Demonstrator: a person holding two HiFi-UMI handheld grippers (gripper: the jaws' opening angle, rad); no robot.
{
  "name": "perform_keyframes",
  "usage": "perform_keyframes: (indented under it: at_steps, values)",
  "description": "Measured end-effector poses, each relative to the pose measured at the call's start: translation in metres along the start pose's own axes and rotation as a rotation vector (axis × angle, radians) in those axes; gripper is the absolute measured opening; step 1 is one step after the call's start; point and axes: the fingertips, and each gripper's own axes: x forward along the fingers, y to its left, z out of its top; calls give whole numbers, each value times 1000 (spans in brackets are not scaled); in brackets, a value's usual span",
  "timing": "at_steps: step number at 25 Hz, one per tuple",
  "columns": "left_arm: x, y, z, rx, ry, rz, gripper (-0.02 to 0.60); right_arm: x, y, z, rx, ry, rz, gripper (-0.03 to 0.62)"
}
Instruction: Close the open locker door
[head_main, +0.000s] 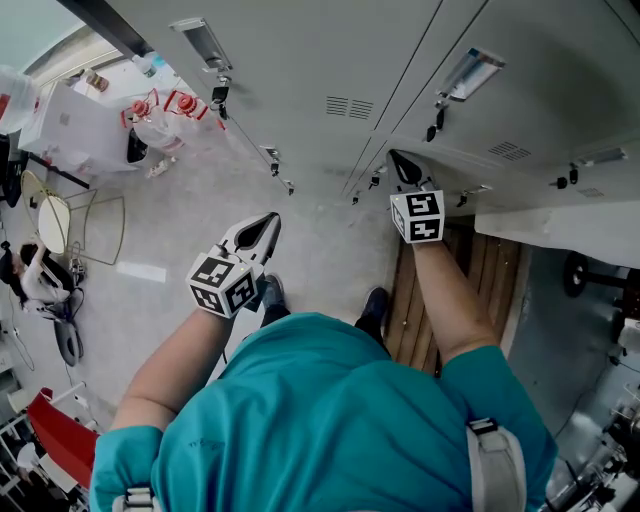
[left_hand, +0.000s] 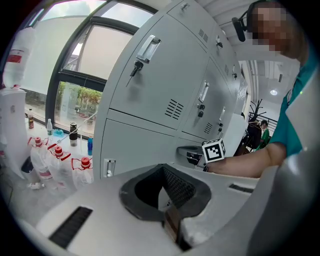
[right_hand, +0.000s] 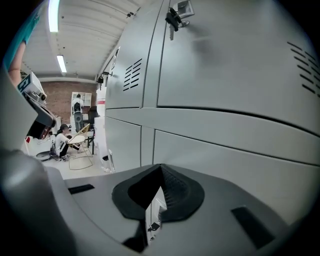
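A bank of grey lockers (head_main: 330, 60) fills the top of the head view. A pale door panel (head_main: 560, 232) sticks out from it at the right, over a wooden pallet (head_main: 480, 285). My right gripper (head_main: 399, 160) is shut with nothing in it, its tip close to the locker fronts just left of that panel. In the right gripper view the right gripper (right_hand: 152, 200) faces closed lower doors (right_hand: 225, 160) at close range. Further left and back from the lockers, my left gripper (head_main: 272, 222) hangs shut and empty. In its own view the left gripper (left_hand: 167, 210) points at the lockers (left_hand: 150, 100).
Water bottles with red caps (head_main: 160, 110) stand on the floor by the window at the left end of the lockers. A wire-frame chair (head_main: 95, 225) and a seated person (head_main: 35, 270) are at the far left. A wheeled cart (head_main: 600, 290) is at the right.
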Motion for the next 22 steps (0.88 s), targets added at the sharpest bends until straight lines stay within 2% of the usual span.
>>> perform_keyframes:
  at_steps: [13,18,22]
  values:
    - [0,-9,10,19,-15,-15,3,-3,3,1,-16,29,-3,0]
    - [-7,-19,26,34,-52,-25,3,-32,16,11,-47,18,26,0]
    - [-15,-30,43,55,-88,-39,3,-76,27,22,-10,-7,70,0]
